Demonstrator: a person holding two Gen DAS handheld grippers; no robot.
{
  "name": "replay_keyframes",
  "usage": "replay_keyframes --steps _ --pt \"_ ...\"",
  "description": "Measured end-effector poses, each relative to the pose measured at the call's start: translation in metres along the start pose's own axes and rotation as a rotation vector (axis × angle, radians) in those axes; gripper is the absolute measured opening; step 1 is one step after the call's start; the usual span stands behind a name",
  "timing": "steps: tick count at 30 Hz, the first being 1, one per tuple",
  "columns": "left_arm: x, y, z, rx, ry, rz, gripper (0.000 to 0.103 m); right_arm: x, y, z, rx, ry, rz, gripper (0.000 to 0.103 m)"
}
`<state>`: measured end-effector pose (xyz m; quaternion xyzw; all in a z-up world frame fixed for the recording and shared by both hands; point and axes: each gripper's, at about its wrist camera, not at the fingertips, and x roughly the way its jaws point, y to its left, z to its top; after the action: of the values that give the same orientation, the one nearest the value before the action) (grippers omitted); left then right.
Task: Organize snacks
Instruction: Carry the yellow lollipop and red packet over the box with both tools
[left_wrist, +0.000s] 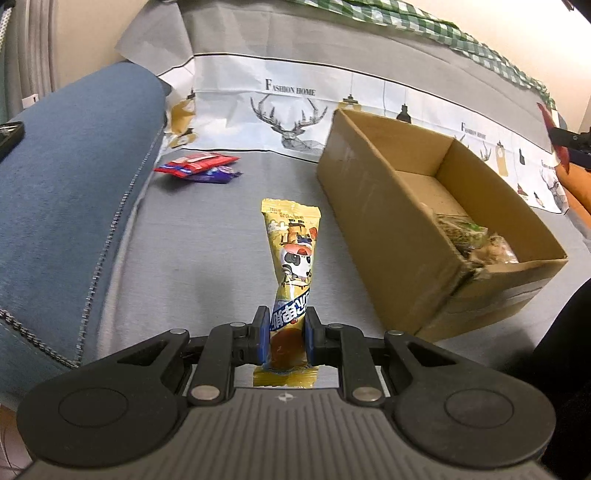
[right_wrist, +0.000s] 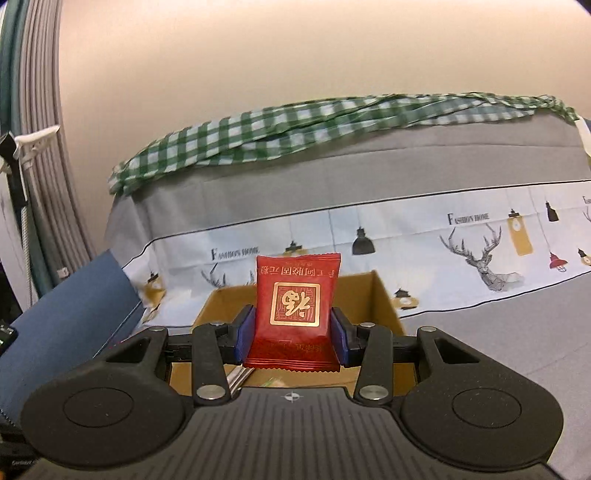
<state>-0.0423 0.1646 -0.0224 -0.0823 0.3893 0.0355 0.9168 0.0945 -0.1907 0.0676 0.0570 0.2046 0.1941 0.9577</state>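
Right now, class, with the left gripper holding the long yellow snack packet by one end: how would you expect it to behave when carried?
The yellow snack packet twists at its waist, so probably floppy. Glossy film looks slippery. Left gripper grips it narrowly, suggesting lightness.

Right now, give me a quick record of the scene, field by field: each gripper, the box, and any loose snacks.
left gripper: shut on yellow snack stick
right gripper: shut on red packet
cardboard box: open, some wrapped snacks inside at one end
loose snacks: small pile on grey cover, left of box
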Motion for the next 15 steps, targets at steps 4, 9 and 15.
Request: replay_keyframes --steps 4,9,15 --pt "0.001 -0.019 0.012 -0.002 -0.005 -0.001 0.02 0.001 -0.008 -0.003 0.009 -0.022 0.013 0.045" --pt "0.0 -0.045 0.038 0.043 -0.041 -0.012 0.02 0.001 -0.013 -0.005 0.015 -0.036 0.024 0.045" --pt "-0.002 -0.074 0.065 0.068 -0.078 -0.035 0.02 -0.001 -0.008 -0.008 -0.014 -0.055 0.031 0.045"
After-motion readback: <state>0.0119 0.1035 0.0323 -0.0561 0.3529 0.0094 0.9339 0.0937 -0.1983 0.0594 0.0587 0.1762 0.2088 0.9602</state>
